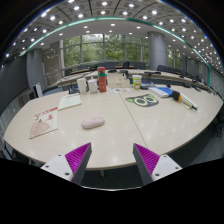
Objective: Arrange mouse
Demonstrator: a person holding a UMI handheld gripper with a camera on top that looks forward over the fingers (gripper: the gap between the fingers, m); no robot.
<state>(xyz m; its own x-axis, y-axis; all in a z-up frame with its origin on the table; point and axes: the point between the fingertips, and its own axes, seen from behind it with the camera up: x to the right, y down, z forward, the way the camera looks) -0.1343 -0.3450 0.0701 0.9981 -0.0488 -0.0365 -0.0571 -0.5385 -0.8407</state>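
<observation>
A pale pinkish mouse [92,122] lies on the big light-coloured table [120,130], ahead of my fingers and a little left of the middle. My gripper [112,158] hangs over the near table edge, well short of the mouse. Its two fingers stand wide apart, with the magenta pads [77,156] facing each other and nothing between them.
A booklet [43,122] lies at the left of the table and white papers [69,100] behind it. Bottles and cups [98,80] stand at the far middle. A green-printed mat [142,100], a blue box [162,92] and dark items lie at the right. Chairs ring the table.
</observation>
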